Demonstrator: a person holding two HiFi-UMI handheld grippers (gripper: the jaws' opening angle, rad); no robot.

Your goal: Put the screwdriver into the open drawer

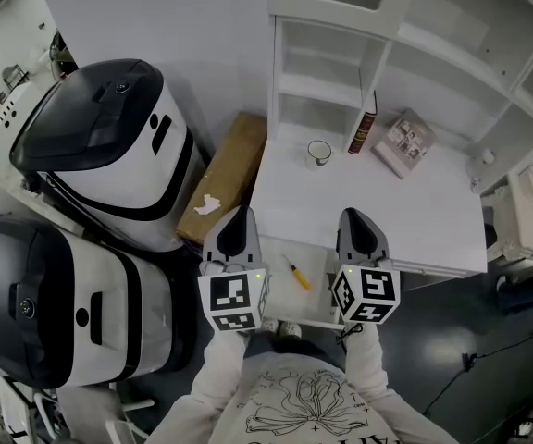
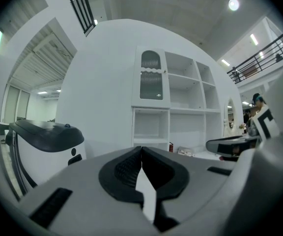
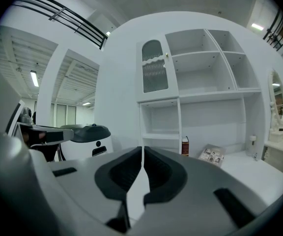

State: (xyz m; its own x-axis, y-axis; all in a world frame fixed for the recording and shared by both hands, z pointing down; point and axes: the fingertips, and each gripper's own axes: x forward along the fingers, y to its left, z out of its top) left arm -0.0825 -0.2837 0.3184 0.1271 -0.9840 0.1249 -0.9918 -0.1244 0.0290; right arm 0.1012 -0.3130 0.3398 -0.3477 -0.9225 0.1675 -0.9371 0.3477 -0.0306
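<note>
Yellow-handled screwdriver [image 1: 296, 273] lies in the open white drawer [image 1: 318, 296] in the head view, between the left gripper [image 1: 240, 213] and the right gripper [image 1: 353, 215] and touching neither. Ahead of both grippers is the white tabletop [image 1: 405, 215]. On it, a small white cup [image 1: 319, 153] stands beyond the gap between the grippers, and a dark red upright book [image 1: 363, 126] stands beyond the right one.

In the left gripper view, the left gripper [image 2: 141, 150] has its black jaws pressed together at the tips, with nothing between them. White shelving [image 2: 151, 127] rises beyond.

In the right gripper view, the right gripper [image 3: 142, 149] is likewise closed and empty. The red book [image 3: 185, 145] stands beyond it, slightly to the right.
</note>
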